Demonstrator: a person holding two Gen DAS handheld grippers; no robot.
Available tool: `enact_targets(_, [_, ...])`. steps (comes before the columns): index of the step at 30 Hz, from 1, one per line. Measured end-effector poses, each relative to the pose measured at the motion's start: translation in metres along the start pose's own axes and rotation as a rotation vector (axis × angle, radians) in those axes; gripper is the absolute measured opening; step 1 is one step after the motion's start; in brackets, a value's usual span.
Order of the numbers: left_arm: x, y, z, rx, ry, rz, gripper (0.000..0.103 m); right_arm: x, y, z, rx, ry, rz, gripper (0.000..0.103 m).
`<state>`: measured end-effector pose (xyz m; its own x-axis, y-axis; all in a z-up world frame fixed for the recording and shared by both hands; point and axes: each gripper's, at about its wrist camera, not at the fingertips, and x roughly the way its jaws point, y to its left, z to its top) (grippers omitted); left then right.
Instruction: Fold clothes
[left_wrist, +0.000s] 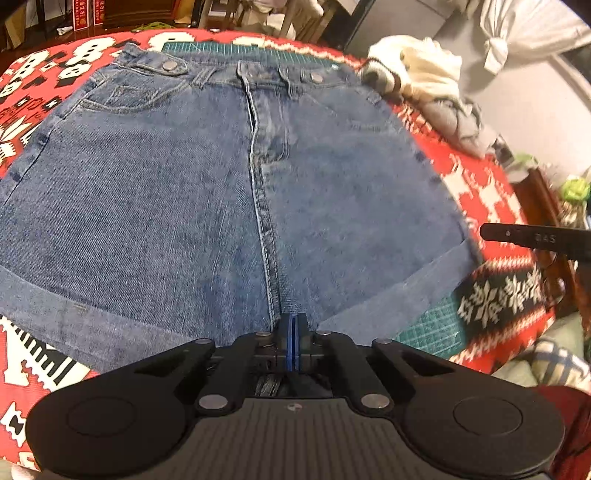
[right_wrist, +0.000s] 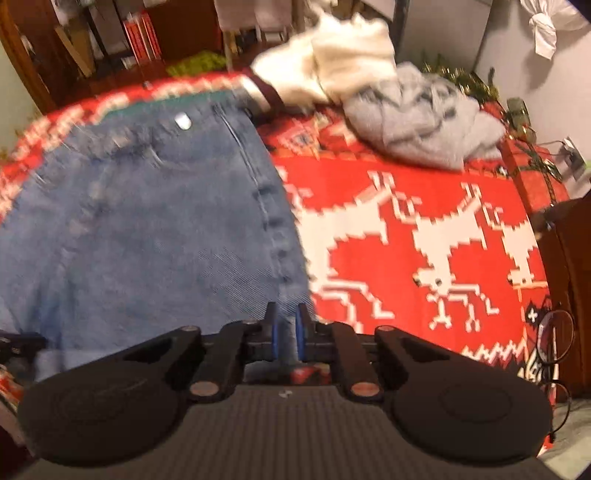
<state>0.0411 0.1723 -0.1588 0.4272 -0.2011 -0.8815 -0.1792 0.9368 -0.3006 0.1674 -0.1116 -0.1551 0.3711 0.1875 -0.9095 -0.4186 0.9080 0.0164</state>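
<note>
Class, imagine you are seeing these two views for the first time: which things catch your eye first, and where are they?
Blue denim shorts lie spread flat across the middle of a red-and-white patterned cloth. Beyond the waistband's right end sit crumpled white and grey garments. The left tool is at the crotch hem.

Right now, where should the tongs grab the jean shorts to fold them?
Grab the rolled leg cuff at the shorts' outer corner, coming in from the side over the red cloth. The shorts lie flat, front up, so the thick cuff edge gives the easiest bite. The right tongs hover at that side seam, slightly open.
</note>
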Motion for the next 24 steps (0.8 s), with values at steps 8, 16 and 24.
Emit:
enact_targets(8, [0.003,-0.005,0.0,0.045,0.008,0.015,0.002,0.018,-0.016,-0.004,0.019,0.055,0.016,0.02])
enact_targets(16, [0.0,-0.005,-0.003,0.069,0.017,0.014,0.002,0.015,-0.008,-0.006,-0.047,0.049,0.023,0.007])
enact_targets(24, [-0.001,-0.004,-0.004,0.086,0.038,0.024,0.001,0.002,-0.025,-0.003,0.0,0.016,-0.053,0.0])
